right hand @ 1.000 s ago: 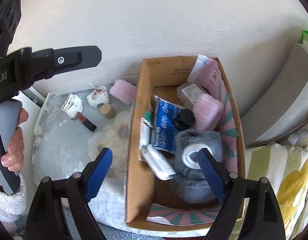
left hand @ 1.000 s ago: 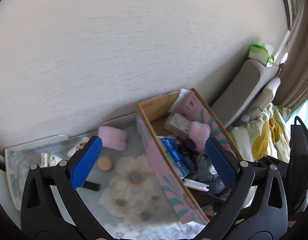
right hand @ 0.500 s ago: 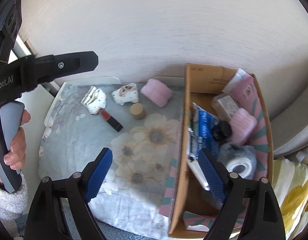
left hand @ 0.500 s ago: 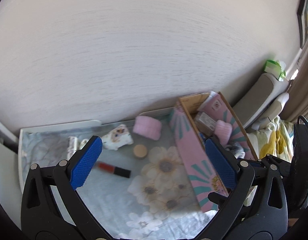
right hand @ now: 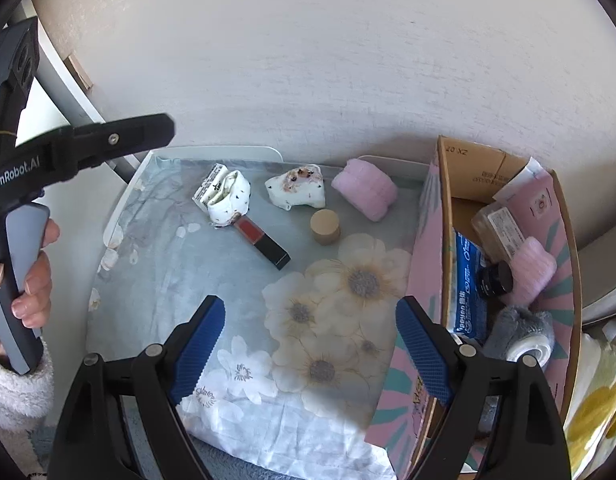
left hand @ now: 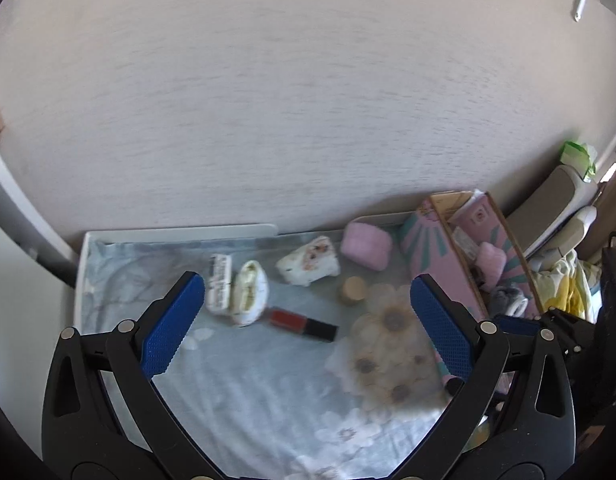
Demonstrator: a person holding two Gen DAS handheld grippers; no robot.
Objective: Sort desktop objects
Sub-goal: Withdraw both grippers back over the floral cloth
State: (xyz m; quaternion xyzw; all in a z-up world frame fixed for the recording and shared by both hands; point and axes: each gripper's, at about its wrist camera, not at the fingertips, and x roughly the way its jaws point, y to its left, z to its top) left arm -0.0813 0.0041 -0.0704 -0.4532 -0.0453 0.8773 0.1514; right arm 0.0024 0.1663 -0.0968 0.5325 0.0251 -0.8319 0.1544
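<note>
A floral cloth covers the desk (right hand: 156, 280). On it lie a red and black lipstick (right hand: 262, 242) (left hand: 302, 323), a tan round cap (right hand: 325, 226) (left hand: 352, 290), a pink fluffy roll (right hand: 364, 189) (left hand: 365, 245), a white patterned pouch (right hand: 296, 192) (left hand: 309, 266) and a folded white sock with a label (right hand: 228, 197) (left hand: 238, 292). A pink-sided cardboard box (right hand: 437, 240) (left hand: 439, 248) at the right holds several items. My left gripper (left hand: 308, 328) is open and empty above the lipstick; it also shows in the right wrist view (right hand: 120, 142). My right gripper (right hand: 309, 354) is open and empty over the cloth's flowers.
A white wall (right hand: 308, 60) runs behind the desk. A grey chair back (left hand: 547, 208) and a yellow floral fabric (right hand: 599, 408) are at the right. The box holds a blue packet (right hand: 465, 292), a grey fluffy piece with a tape roll (right hand: 523, 334) and another pink roll (right hand: 531, 268).
Both grippers have swung left, away from the box, over the cloth with the loose items. Both stay open and empty.
</note>
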